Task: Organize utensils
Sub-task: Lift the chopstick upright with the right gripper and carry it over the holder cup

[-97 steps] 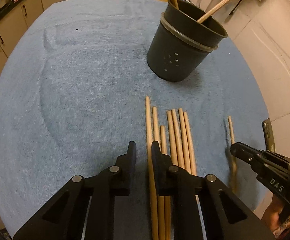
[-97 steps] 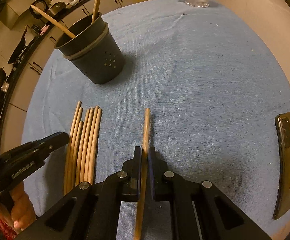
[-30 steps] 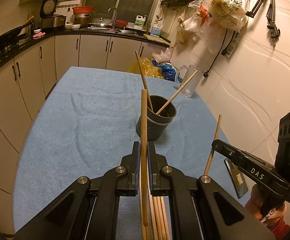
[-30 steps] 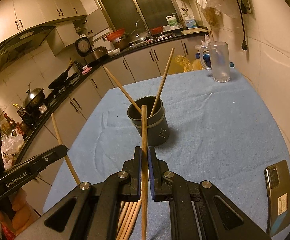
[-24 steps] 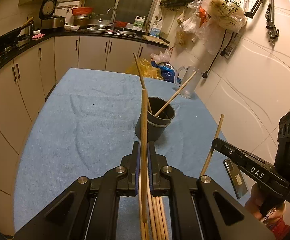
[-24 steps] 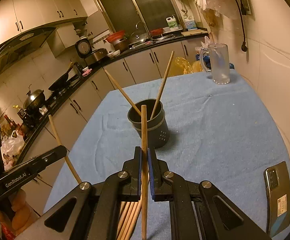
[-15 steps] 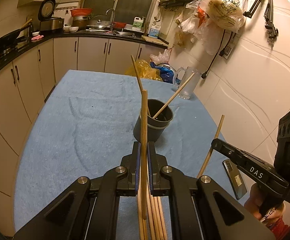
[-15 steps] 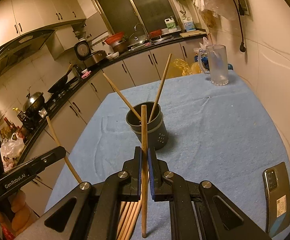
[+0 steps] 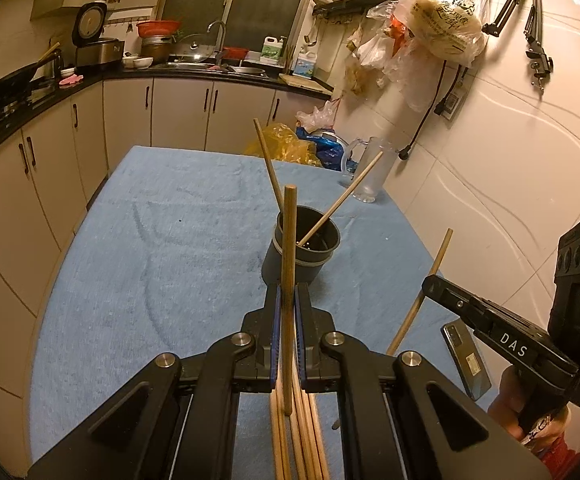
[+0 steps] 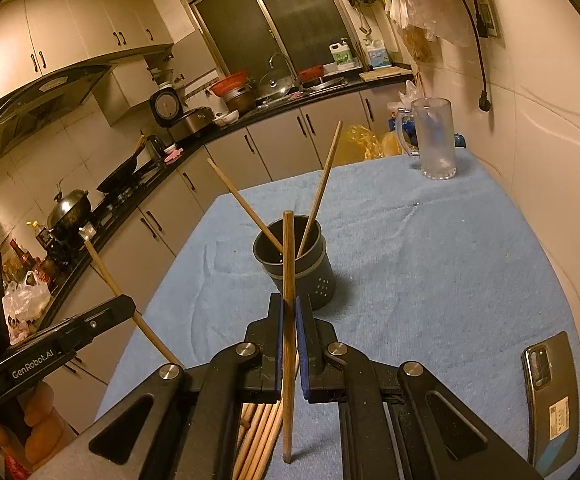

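Both grippers are mid-carry right now, each with one chopstick pinched and lifted clear of the counter. The left gripper has its fingers clamped tight on a stick that stands nearly upright, its lower end hanging free above the pile of loose sticks lying at the near edge of the counter. The right gripper is doing the same: fingers clenched on its own stick, tilted slightly, bottom tip dangling just over the blue cloth beside the pile. In the left view you can see the right gripper off toward the right edge with its stick slanting up. The cup sits around the middle of the counter with two sticks already leaning in it, so I'd say this is the transport step, with several sticks still to go. Next move, as I see it: bring each stick over the cup, get the lower end above the rim, lower it inside, then let go. Tricky bit is probably not knocking the two sticks already in there, and going one hand at a time so the grippers don't bump. The phone near the right edge and the mug at the far edge are out of the way.
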`<act>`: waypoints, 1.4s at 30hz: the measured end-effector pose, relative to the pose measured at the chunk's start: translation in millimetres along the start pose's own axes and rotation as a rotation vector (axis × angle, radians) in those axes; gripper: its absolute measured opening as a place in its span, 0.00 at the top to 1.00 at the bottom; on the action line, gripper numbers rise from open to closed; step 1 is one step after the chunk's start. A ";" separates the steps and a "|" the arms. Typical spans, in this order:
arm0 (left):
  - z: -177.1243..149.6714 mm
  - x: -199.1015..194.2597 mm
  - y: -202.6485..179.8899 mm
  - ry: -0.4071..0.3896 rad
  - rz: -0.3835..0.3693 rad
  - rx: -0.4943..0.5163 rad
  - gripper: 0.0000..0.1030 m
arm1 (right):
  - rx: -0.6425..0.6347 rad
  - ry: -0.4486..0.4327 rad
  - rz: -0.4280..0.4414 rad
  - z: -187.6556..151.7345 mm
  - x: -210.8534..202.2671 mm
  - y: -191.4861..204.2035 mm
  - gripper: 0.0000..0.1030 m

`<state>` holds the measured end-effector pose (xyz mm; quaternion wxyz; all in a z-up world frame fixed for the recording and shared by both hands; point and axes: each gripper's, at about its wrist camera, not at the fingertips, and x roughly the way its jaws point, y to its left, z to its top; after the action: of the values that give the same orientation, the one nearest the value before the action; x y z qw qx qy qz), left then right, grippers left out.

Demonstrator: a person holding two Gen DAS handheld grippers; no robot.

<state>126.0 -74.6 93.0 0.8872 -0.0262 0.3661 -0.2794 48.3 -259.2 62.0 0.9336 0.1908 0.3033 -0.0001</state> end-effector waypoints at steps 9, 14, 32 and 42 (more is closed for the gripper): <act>2.1 1.6 -1.3 0.001 -0.006 0.004 0.94 | -0.008 -0.010 -0.001 3.9 -0.7 0.5 0.93; 2.3 2.8 -2.6 -0.001 -0.015 0.013 0.94 | -0.008 -0.018 0.002 7.0 -2.0 -0.4 0.93; 26.9 -12.4 -9.7 -0.051 -0.024 0.020 0.94 | -0.001 -0.076 0.002 29.3 -16.1 -7.5 0.93; 58.9 -19.5 -17.7 -0.096 -0.012 0.032 0.94 | -0.006 -0.114 0.018 59.2 -26.2 -3.9 0.93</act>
<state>145.4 -88.7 152.9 0.9025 -0.0274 0.3182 -0.2889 60.0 -286.9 119.4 0.9499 0.1905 0.2479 -0.0017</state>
